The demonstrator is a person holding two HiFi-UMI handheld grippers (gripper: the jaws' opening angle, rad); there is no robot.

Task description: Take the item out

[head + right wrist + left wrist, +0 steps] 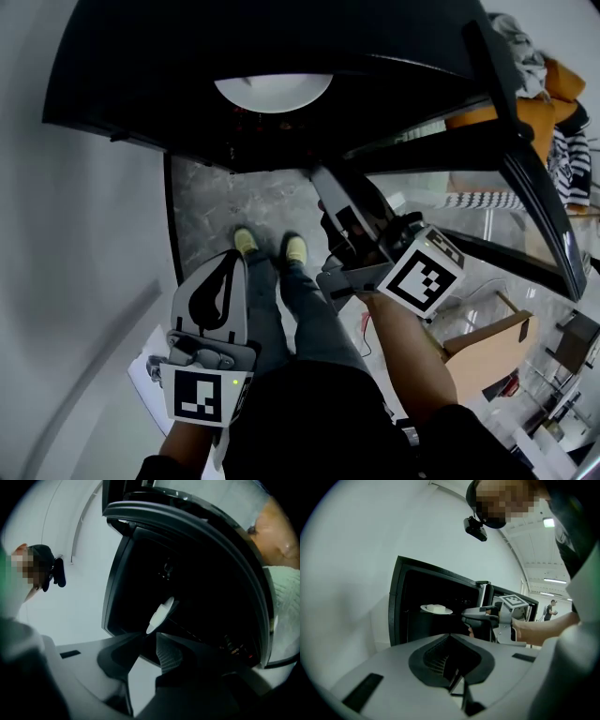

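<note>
Nothing is out yet — the plate (443, 611) with its white item (435, 607) sits inside the open oven (395, 606). My right gripper (149, 637) faces it, half open and empty — left gripper (234, 261) closed, empty.

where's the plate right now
The plate sits inside the open oven, left of centre in the left gripper view, just left of the right claw.

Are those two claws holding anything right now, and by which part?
Nothing is held. The right gripper is open and empty before the plate in the oven; the left gripper is shut on nothing.
</note>
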